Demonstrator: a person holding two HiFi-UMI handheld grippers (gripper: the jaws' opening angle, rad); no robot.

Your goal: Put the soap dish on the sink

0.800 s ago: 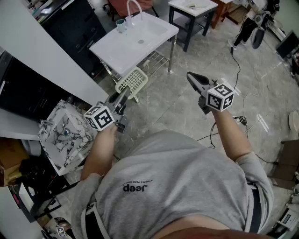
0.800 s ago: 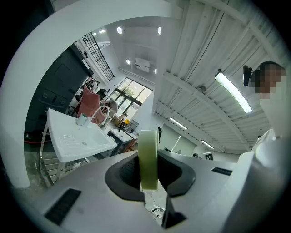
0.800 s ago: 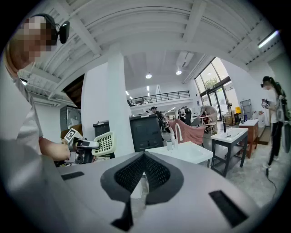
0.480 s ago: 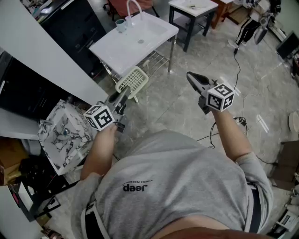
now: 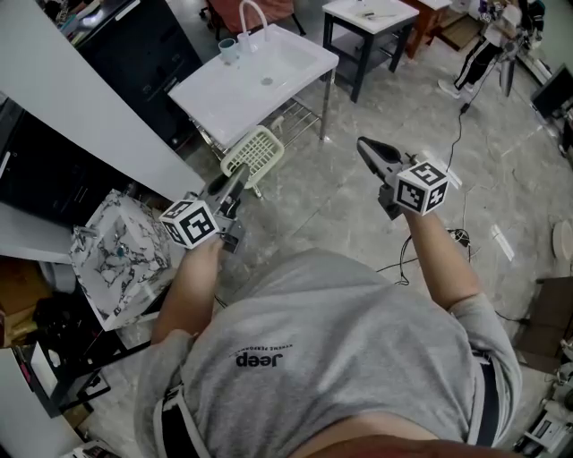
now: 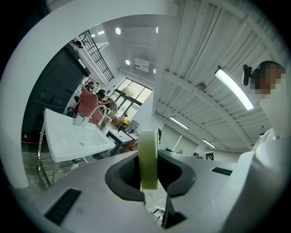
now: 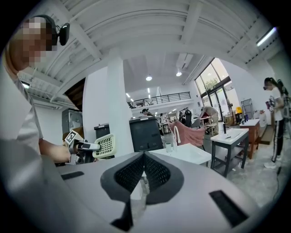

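The left gripper [image 6: 150, 176] is clamped on the soap dish [image 6: 148, 150]. Its dark pads press on both faces of the pale green dish, which stands edge-on between them and rises above the jaw tips. In the head view the same gripper [image 5: 238, 176] pinches one rim of the dish [image 5: 253, 154], and the slotted dish sticks out past the tips, held in the air.

The right gripper [image 7: 144, 159] has its jaws pressed together with nothing between them. In the head view it [image 5: 366, 148] hangs over the floor, well apart from the dish. Its own view shows the dish [image 7: 105, 145] off to the left, in the other gripper's hold.

The dish is not on the sink [image 5: 210, 94]. It sits just short of the sink's near edge, in front of the wire rack [image 5: 300, 114] under the basin. A faucet [image 5: 254, 12] and a cup [image 5: 231, 48] stand at the sink's far side. In the left gripper view the sink [image 6: 63, 139] lies ahead and to the left of the dish.
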